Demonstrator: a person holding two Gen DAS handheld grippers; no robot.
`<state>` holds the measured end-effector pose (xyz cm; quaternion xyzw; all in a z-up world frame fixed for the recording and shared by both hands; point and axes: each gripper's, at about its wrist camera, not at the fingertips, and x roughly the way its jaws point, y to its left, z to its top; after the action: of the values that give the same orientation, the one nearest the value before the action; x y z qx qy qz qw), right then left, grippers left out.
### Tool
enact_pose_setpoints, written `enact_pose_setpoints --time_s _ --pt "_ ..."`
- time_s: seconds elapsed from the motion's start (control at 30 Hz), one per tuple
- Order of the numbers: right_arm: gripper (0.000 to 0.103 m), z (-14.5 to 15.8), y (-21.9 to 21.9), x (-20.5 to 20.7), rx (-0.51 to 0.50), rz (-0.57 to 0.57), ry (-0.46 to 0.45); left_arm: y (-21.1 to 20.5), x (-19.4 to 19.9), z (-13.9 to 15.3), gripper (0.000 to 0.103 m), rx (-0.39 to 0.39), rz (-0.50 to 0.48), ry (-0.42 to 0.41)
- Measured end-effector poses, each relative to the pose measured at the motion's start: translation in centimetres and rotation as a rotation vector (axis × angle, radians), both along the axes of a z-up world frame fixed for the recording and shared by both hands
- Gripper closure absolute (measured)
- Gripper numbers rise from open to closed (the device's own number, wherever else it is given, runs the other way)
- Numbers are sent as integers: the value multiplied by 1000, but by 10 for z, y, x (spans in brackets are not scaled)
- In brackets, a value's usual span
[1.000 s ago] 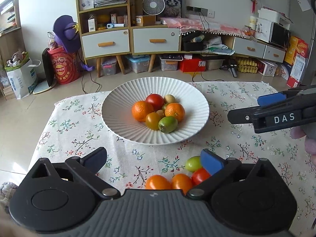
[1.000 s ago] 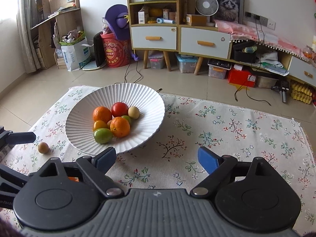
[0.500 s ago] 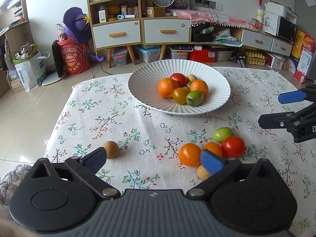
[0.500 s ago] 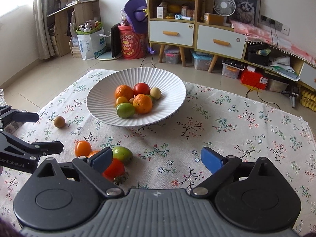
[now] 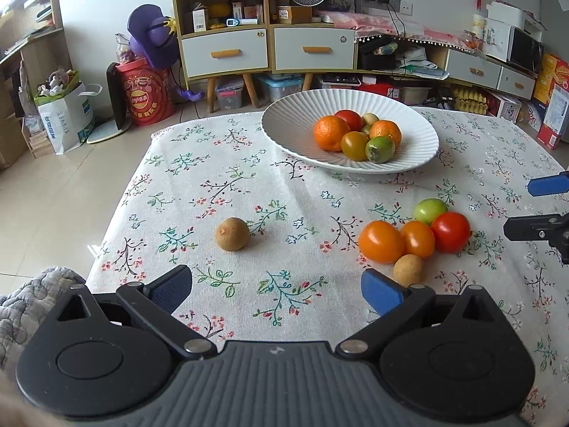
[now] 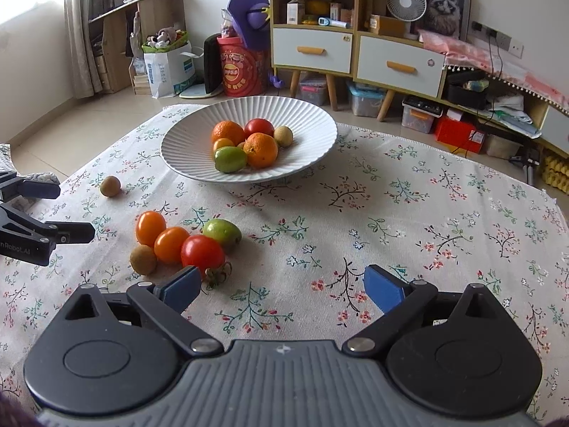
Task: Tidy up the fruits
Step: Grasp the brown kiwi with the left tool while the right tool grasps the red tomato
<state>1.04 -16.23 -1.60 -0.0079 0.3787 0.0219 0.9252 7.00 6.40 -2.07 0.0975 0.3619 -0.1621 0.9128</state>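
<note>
Both the left gripper and the right gripper gape wide, holding nothing. A lone brown fruit lies mid-frame just above the left gripper's left finger. The fruit cluster sits left of centre, by the right gripper's left finger, below the white bowl.

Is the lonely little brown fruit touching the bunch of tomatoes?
Apart. In the left wrist view, the lone brown fruit sits by itself, with a stretch of bare flowered tablecloth before the nearest orange tomato.

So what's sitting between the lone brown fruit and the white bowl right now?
Nothing but flowered tablecloth. In the left wrist view the stretch from the lone brown fruit to the white bowl is bare; the right wrist view agrees. The fruit cluster lies off to the side.
</note>
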Motion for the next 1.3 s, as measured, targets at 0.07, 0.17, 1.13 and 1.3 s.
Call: enact_pose_setpoints --time_s 0.07,0.17,1.13,1.3 --pt "5 -4 1 -2 0 -4 -1 5 -1 -3 2 0 5 -6" --pt "5 -8 5 -3 -2 3 -2 10 -2 -8 2 -1 12 -10" --pt "22 -25 46 12 -51 98 -28 18 34 -31 14 -69 89 -68" --pt "41 -22 51 15 -36 117 -19 15 40 -27 35 -77 104 -68"
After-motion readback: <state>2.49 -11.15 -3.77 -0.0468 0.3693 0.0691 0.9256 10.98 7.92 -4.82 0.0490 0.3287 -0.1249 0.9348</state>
